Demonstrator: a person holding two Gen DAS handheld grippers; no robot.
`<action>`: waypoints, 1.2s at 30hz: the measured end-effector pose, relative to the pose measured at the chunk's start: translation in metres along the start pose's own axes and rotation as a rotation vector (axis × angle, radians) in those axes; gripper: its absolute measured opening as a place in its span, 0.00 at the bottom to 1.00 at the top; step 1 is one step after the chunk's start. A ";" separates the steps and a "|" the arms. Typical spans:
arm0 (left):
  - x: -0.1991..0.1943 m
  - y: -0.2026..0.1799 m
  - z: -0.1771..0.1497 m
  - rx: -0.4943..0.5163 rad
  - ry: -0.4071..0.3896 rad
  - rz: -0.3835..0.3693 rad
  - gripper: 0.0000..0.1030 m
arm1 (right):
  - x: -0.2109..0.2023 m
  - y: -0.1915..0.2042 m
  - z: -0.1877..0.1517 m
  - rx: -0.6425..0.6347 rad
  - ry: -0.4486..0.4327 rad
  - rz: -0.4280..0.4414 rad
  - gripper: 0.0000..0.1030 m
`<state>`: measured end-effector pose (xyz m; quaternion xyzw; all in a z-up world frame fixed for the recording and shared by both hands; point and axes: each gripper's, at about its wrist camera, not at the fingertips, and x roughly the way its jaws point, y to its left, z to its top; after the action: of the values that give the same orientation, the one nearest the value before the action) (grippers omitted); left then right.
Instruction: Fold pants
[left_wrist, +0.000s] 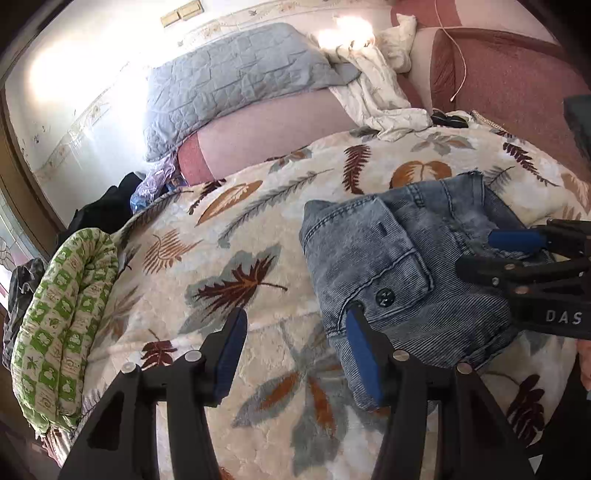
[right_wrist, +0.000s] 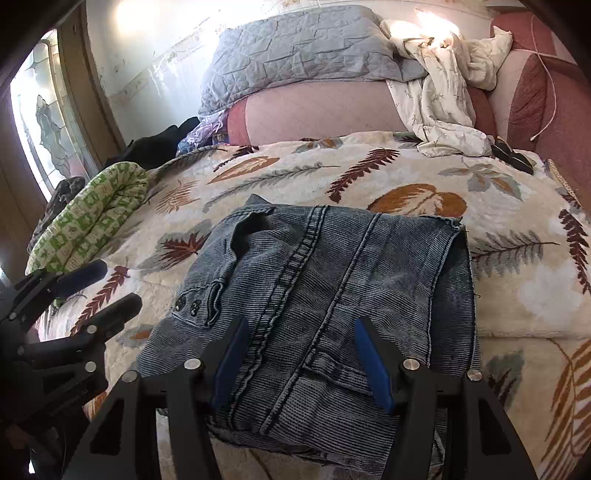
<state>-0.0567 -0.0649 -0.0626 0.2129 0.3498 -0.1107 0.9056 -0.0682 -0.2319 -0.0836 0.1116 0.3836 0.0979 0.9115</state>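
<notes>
Blue denim pants (right_wrist: 325, 295) lie folded into a compact stack on the leaf-patterned blanket (right_wrist: 369, 177); they also show in the left wrist view (left_wrist: 399, 266), at the right. My left gripper (left_wrist: 297, 325) is open and empty, its right finger over the stack's left edge. My right gripper (right_wrist: 301, 332) is open above the near part of the stack, holding nothing. Each gripper shows in the other's view: the right one (left_wrist: 517, 254) over the pants, the left one (right_wrist: 107, 284) left of them.
A green patterned cushion (left_wrist: 62, 317) lies at the bed's left edge. A grey quilted pillow (right_wrist: 295, 55), crumpled white cloth (right_wrist: 443, 99) and pink cushions (right_wrist: 535, 96) lie at the back. A window (right_wrist: 40, 122) is at the left.
</notes>
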 end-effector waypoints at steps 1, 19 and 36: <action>0.002 0.000 -0.001 -0.002 0.006 0.000 0.55 | 0.001 0.000 0.000 0.002 0.004 0.001 0.61; 0.031 0.002 -0.015 -0.032 0.081 -0.014 0.55 | 0.021 -0.003 -0.004 0.004 0.092 0.018 0.67; 0.037 0.004 -0.018 -0.053 0.090 -0.009 0.60 | 0.024 -0.001 -0.005 -0.015 0.091 0.032 0.72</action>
<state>-0.0387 -0.0544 -0.0991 0.1921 0.3939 -0.0959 0.8937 -0.0550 -0.2260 -0.1034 0.1064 0.4219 0.1203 0.8923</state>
